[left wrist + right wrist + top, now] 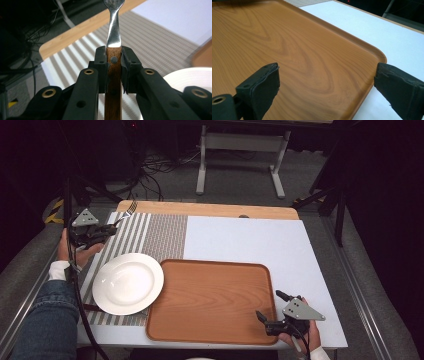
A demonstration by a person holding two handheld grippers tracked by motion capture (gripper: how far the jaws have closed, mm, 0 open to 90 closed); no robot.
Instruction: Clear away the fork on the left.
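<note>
Clamping one fork (114,30), the left gripper (114,62) nears one plate (128,283); right gripper (327,82) gapes over one tray (274,45).

We take this for a lab or recording studio: beyond the table (250,240) we see a dark room, tangled cables (160,167) on grey carpet, tripod legs (320,195) and a bare desk frame (240,160) (nothing homely).

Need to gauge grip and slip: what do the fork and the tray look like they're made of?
The fork: shiny, mirror-like neck, likely polished steel, with a brown wooden-looking handle bearing a rivet. The tray: swirling grain under a smooth satin surface, either wood or wood-print laminate; can't tell which.
</note>
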